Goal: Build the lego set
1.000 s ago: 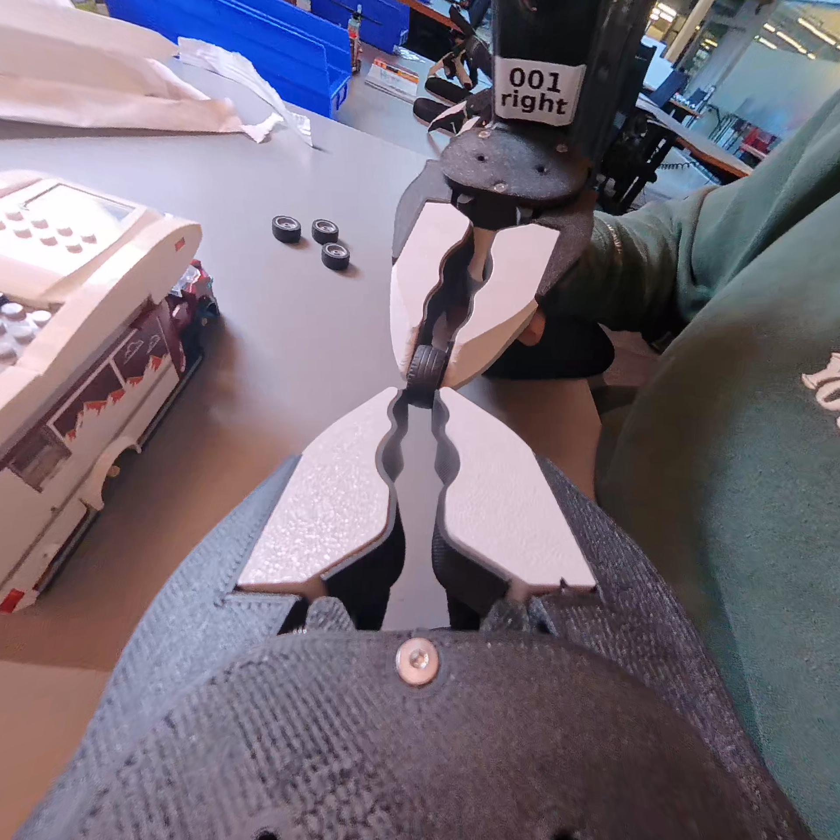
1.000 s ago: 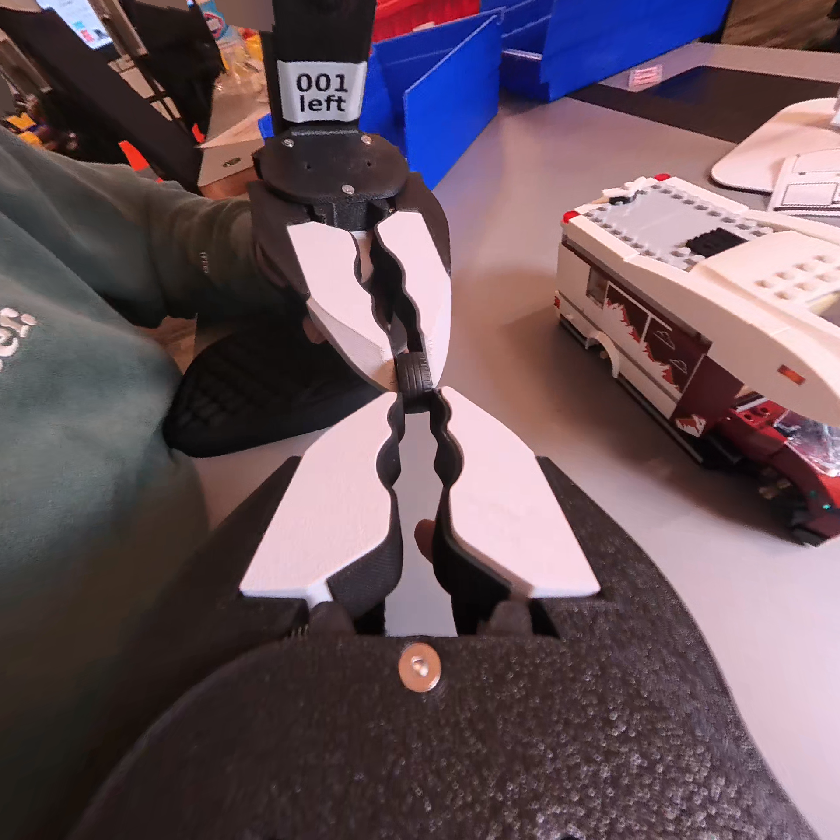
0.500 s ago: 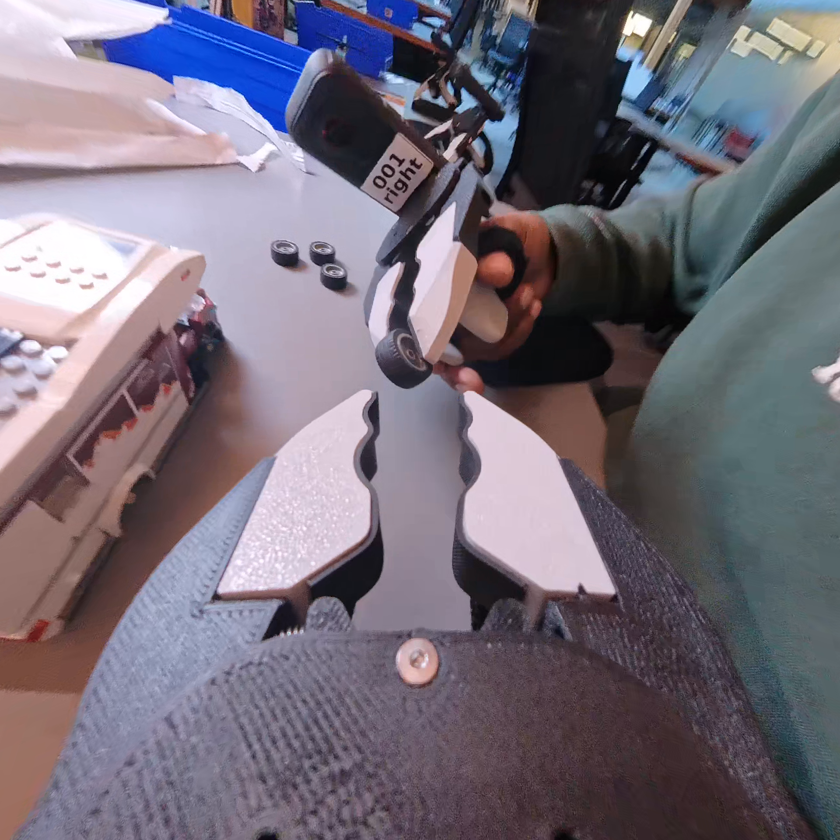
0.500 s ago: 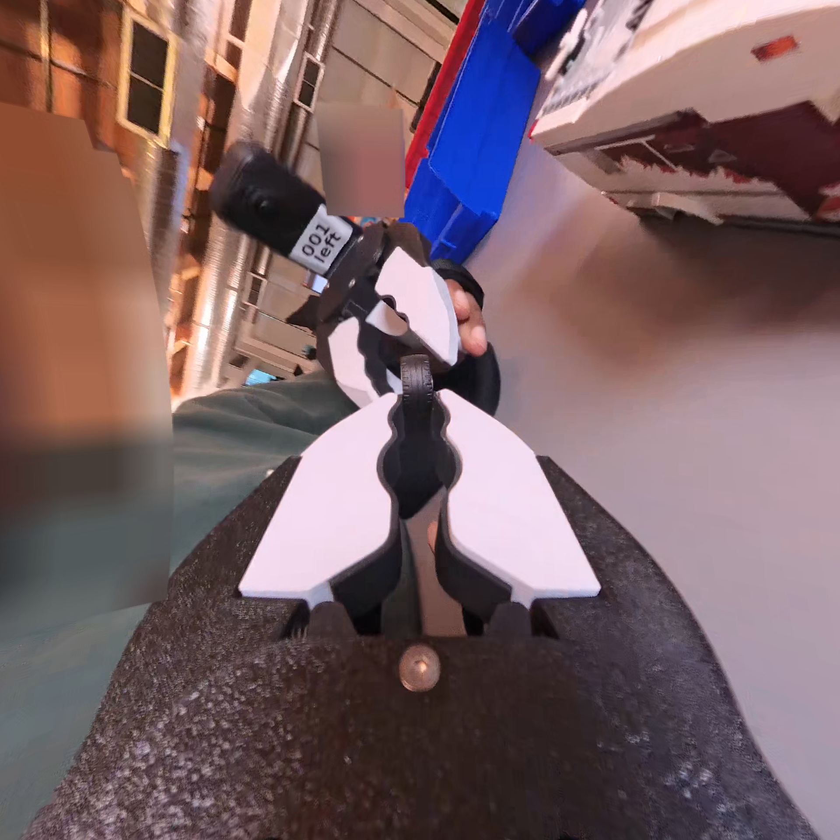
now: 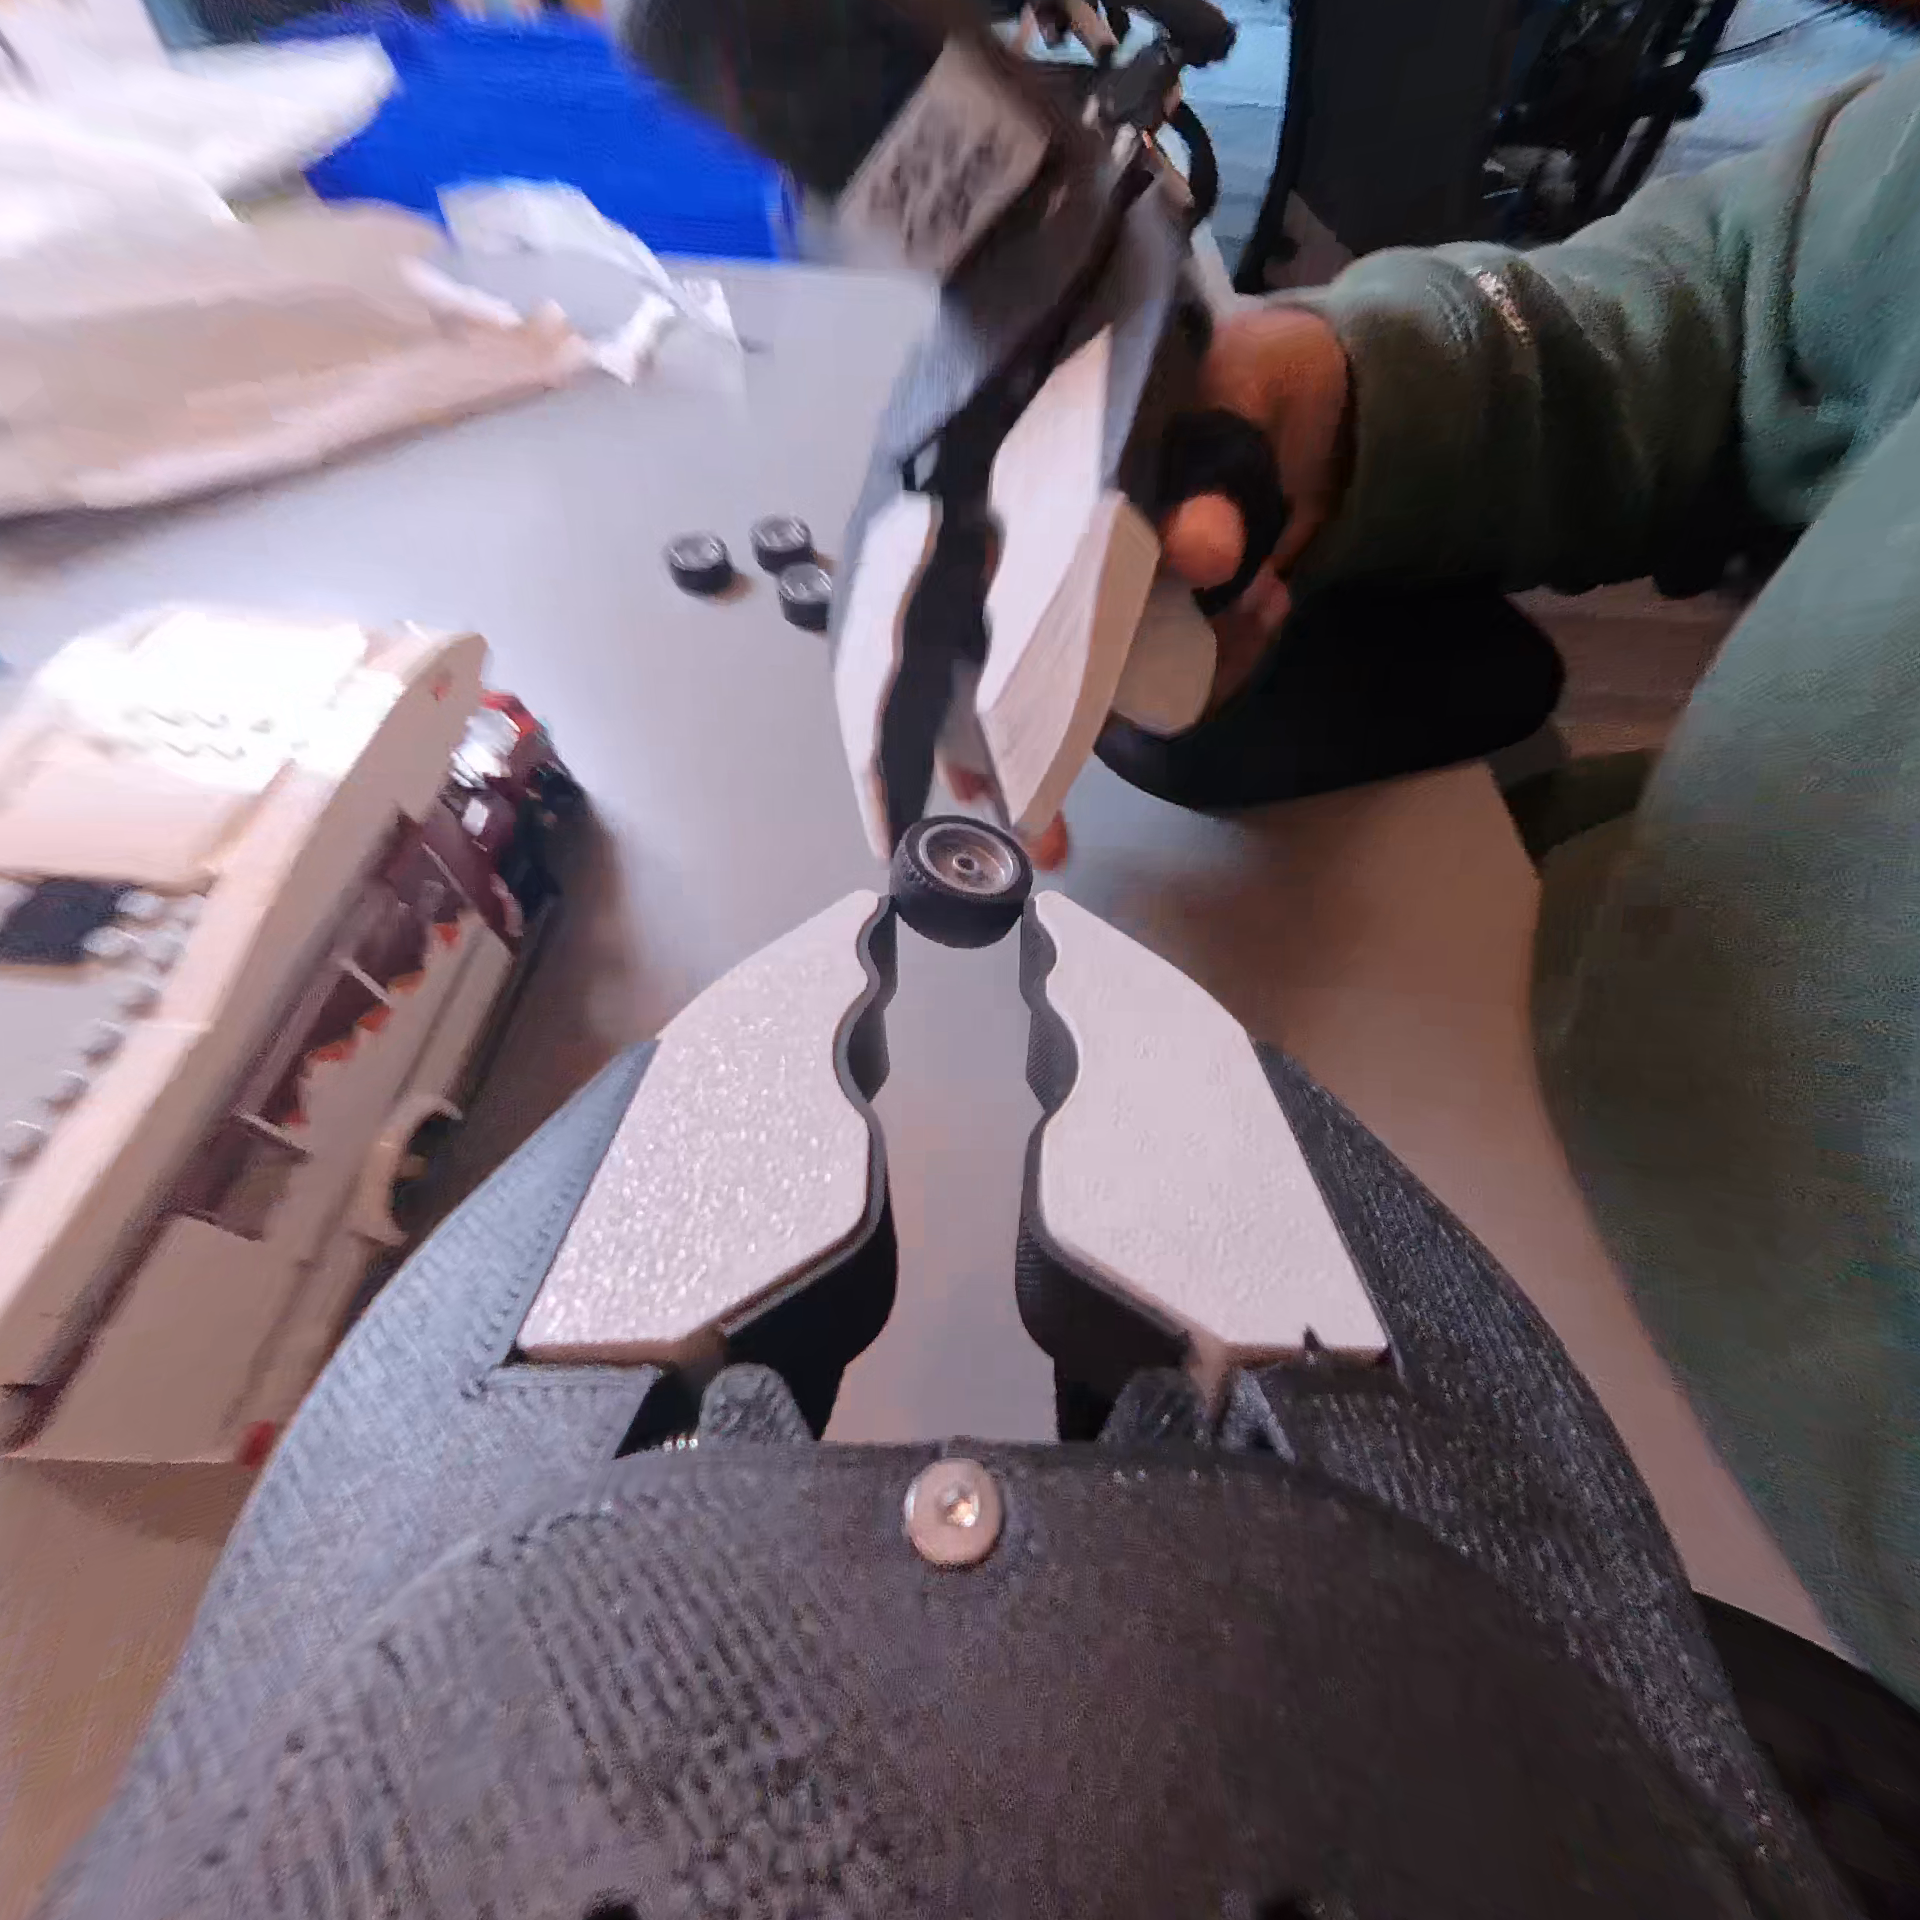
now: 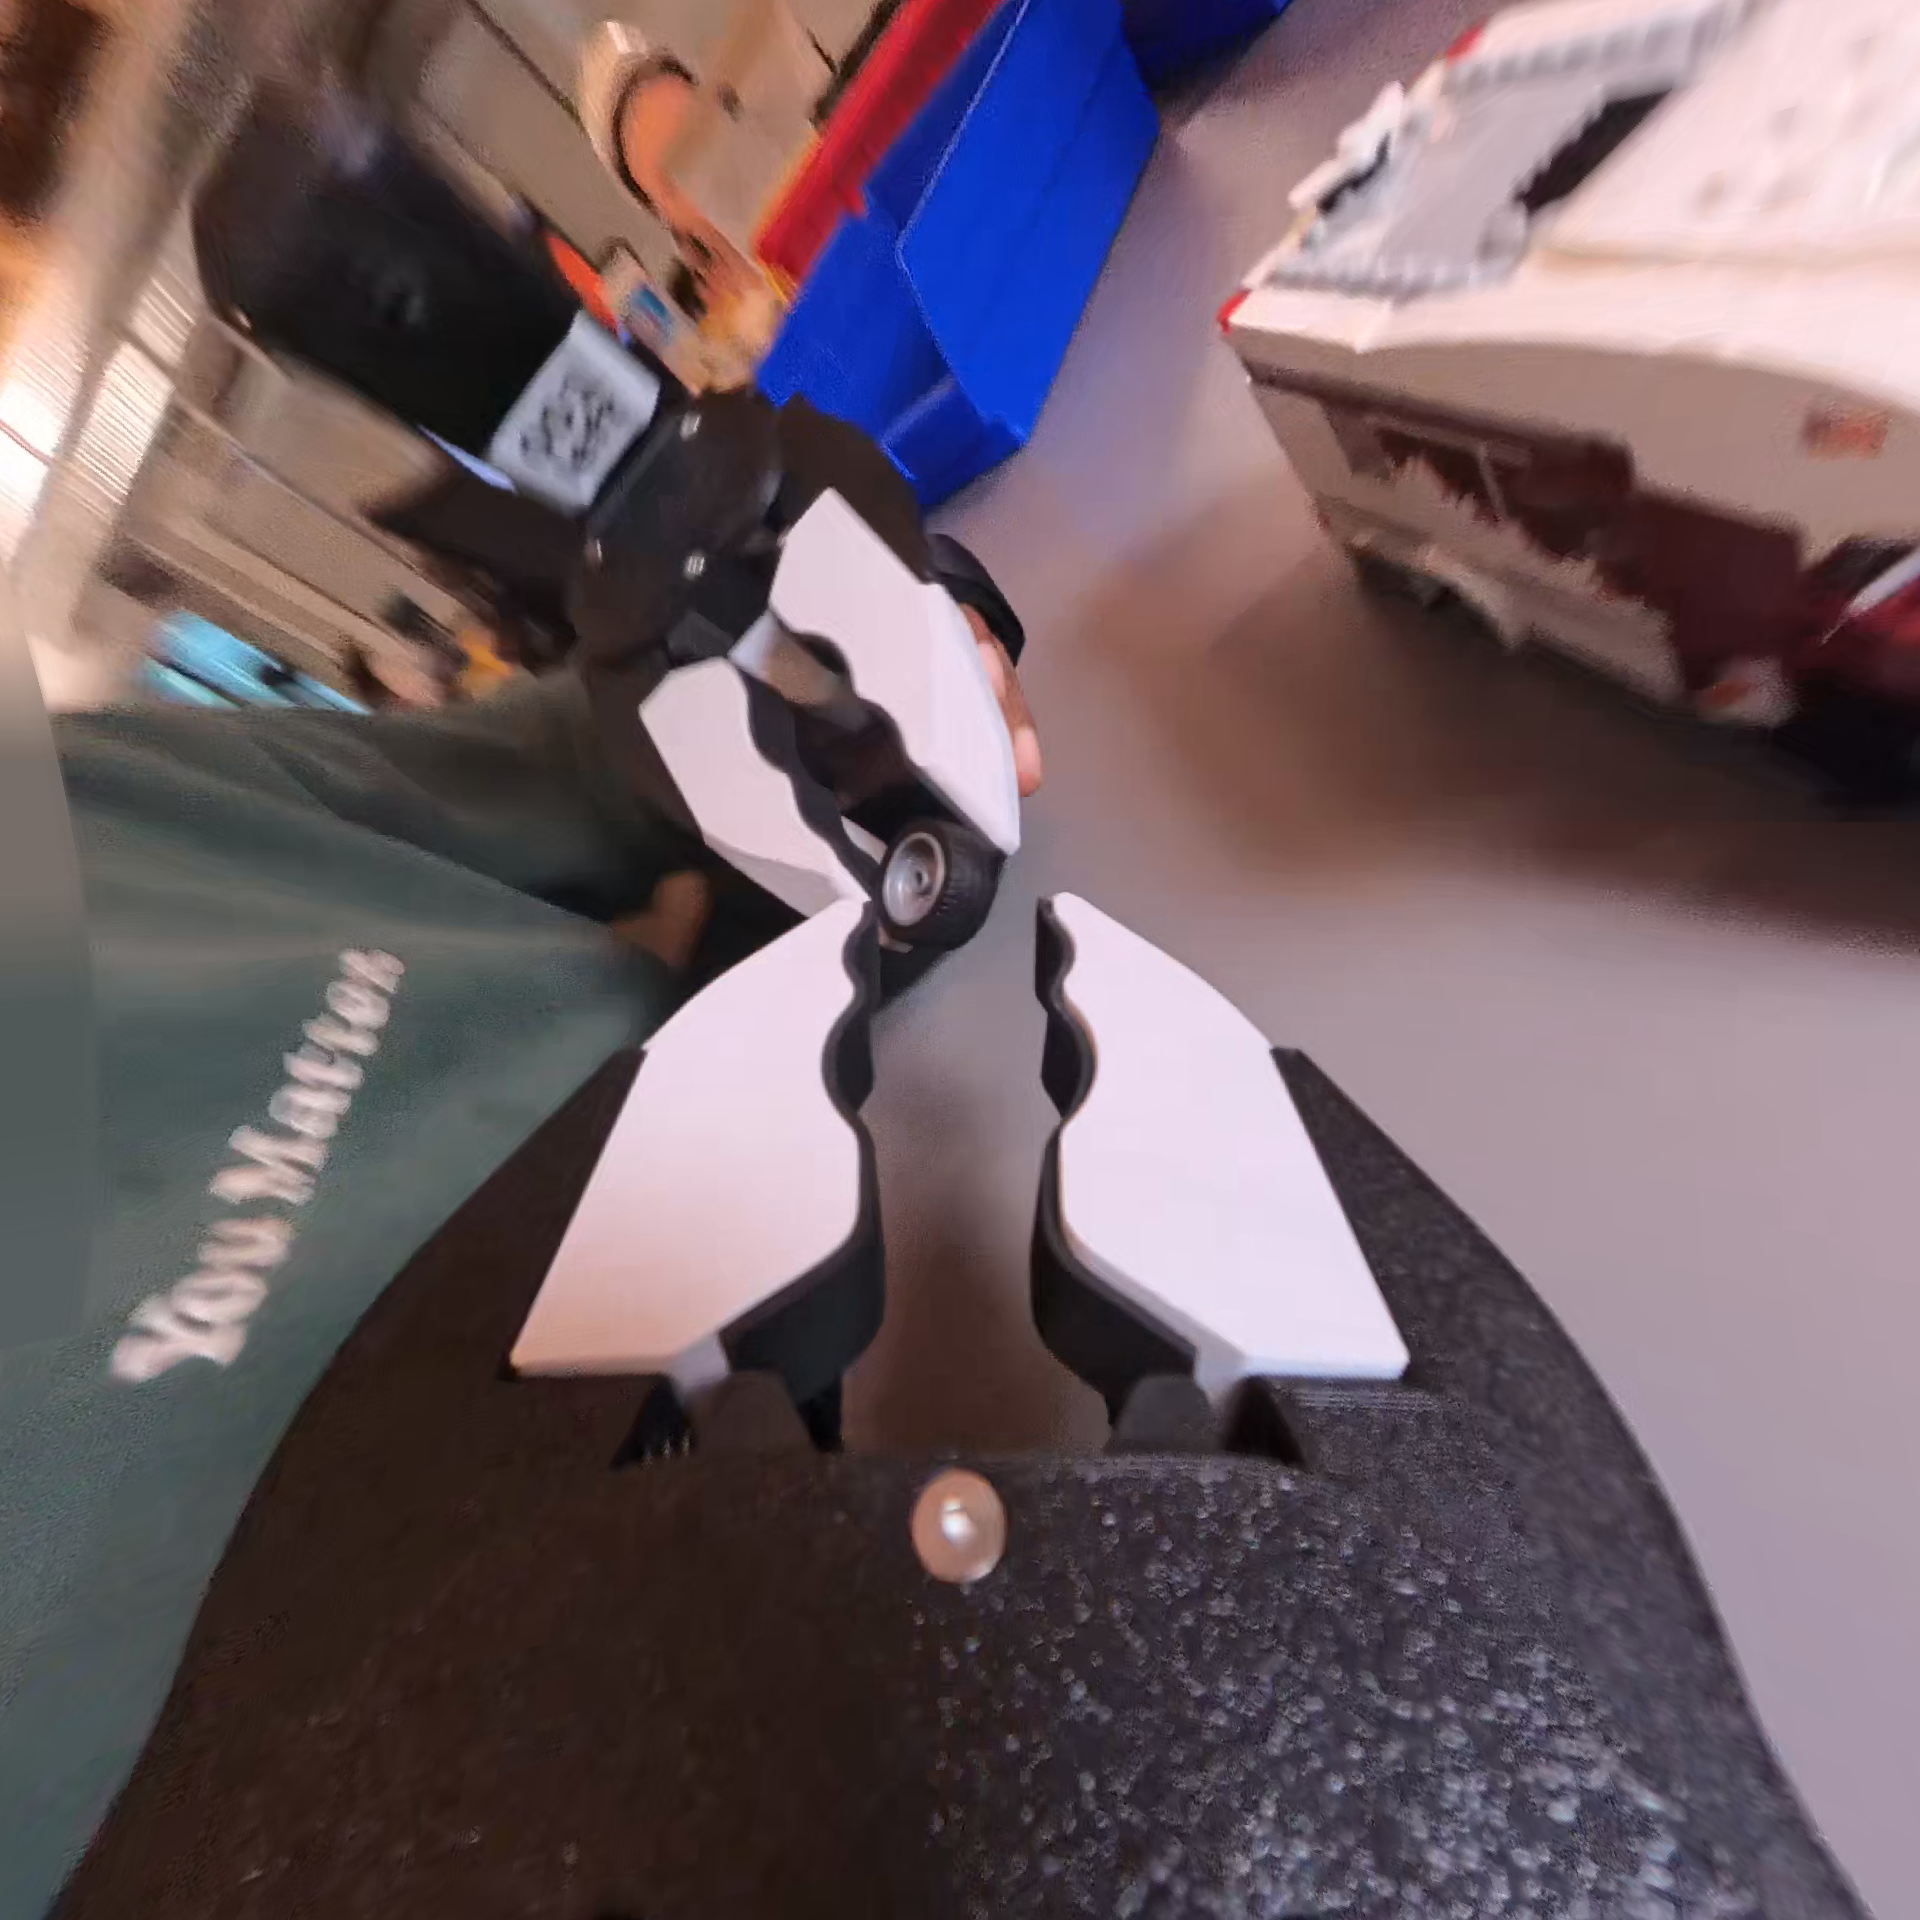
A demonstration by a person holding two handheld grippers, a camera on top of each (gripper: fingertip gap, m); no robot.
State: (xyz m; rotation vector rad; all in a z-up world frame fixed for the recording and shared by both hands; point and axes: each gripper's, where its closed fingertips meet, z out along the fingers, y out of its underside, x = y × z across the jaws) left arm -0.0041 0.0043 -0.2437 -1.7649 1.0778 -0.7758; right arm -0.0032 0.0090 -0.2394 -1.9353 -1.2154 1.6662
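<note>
My left gripper [image 5: 956,914] is shut on a small black toy wheel [image 5: 961,883] with a silver hub, its two fingertips pressing on the tread. The right wrist view confirms this: the left gripper [image 6: 925,871] pinches the wheel [image 6: 935,883] at its tips. My right gripper [image 6: 954,909] is open and holds nothing; its left fingertip [image 6: 857,925] sits right beside the wheel and its right one stands apart from it. In the left wrist view the right gripper [image 5: 951,826] hovers just beyond the wheel with its jaws apart. Both are above the grey table [image 5: 644,748].
A white and dark red brick-built camper van [image 5: 208,883] stands on the table to the left; it also shows in the right wrist view [image 6: 1610,343]. Three loose black wheels [image 5: 758,566] lie farther back. Blue bins [image 6: 987,260] and white paper [image 5: 208,343] sit behind. A person's green sleeve [image 5: 1662,364] is at the right. My left and right fingertips are right by each other.
Both grippers held the wheel a second ago. The left let go while the right turned the wheel. Now the left has shut on the tread and the right has opened.
</note>
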